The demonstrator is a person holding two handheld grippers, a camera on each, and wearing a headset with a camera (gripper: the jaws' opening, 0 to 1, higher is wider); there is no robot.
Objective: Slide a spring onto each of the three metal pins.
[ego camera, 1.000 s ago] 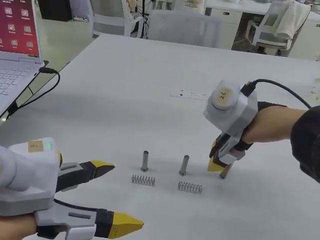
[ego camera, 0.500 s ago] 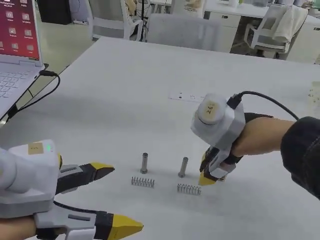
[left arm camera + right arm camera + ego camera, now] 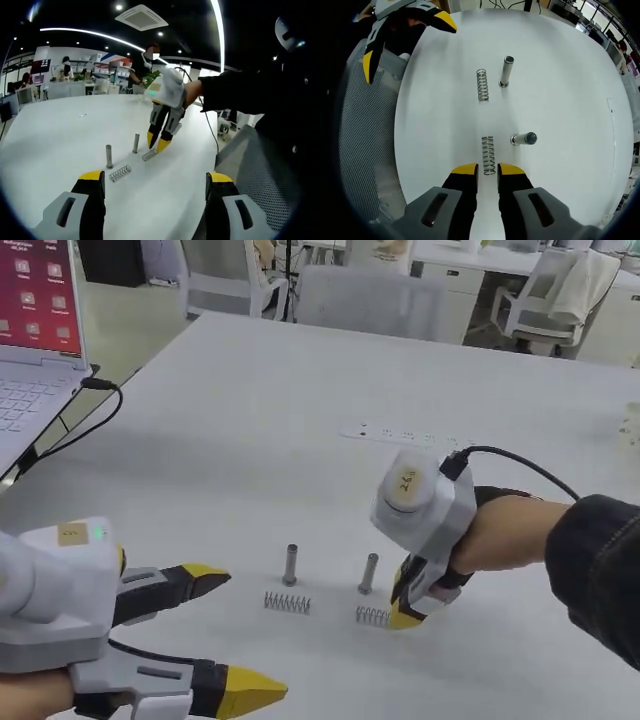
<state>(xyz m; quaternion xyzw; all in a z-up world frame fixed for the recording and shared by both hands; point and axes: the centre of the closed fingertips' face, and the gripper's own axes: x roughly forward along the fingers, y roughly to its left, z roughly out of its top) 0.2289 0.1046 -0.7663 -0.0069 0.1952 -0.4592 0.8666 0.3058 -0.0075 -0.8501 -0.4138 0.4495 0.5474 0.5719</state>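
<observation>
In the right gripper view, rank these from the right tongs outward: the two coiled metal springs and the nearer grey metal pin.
1. Near coiled metal spring, its end reaching between the tips of the right tongs.
2. Nearer grey metal pin, just right of that spring.
3. Far coiled metal spring, farther ahead, centre-left.

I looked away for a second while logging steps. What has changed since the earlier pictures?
The right hand-held gripper moved left across the table to the right-hand spring; its jaws now straddle that spring's end, a small gap showing each side. The left hand-held gripper, open, the left pin, the right pin and the other spring stayed put.
</observation>
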